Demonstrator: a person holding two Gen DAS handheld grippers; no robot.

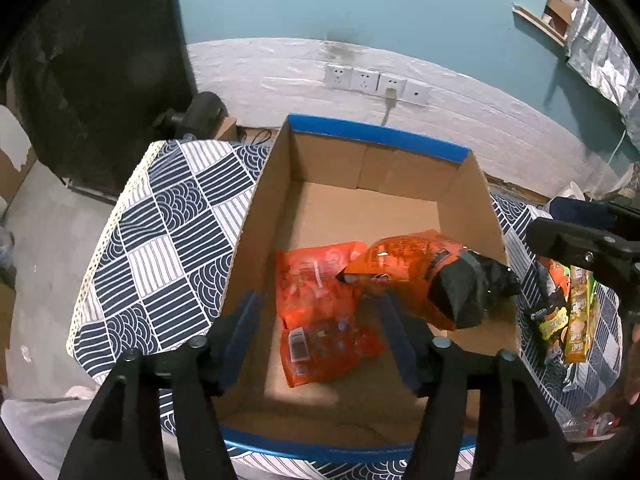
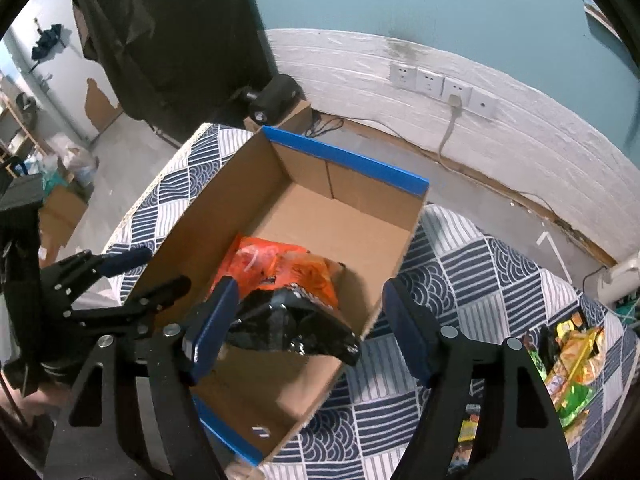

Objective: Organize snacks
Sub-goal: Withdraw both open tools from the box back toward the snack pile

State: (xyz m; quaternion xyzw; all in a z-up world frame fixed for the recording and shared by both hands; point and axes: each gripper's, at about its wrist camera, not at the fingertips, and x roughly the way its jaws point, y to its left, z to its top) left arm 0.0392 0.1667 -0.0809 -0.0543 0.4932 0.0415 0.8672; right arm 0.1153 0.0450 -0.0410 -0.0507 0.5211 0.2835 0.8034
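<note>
a: both tools over the cardboard box (image 1: 256, 216) on the patterned table (image 1: 176, 232). two bags down inside already.

b: left tool (image 1: 320, 332) spread wide, nothing between the pads, hovering right above the flat orange-red packet (image 1: 320, 320) on the box floor.

a: right tool (image 2: 308, 328) spread wide too. orange and black chip bag (image 2: 296, 304) lying between the pads, black end close to the left pad, hard to say whether touching. released rather than gripped, by the look of it.

b: chip bag leaning on the packet, black end up against the right wall of the box (image 1: 472, 284), orange end pointing toward the middle. long axis running across the box, left to right.

a: so next pick probably out on the table. remaining snack pile (image 2: 572, 364) lying to the right of the box, well apart from the left tool, near the right one.

b: same from the left view: green and yellow packs (image 1: 568, 312) just outside the right wall, standing long ways toward the back, right under the right tool's arm (image 1: 584, 248).

a: right tool clearly nearer then. calls for a swing rightward, out over the wall.

b: box mostly bare at the far end, plenty of floor left.
</note>
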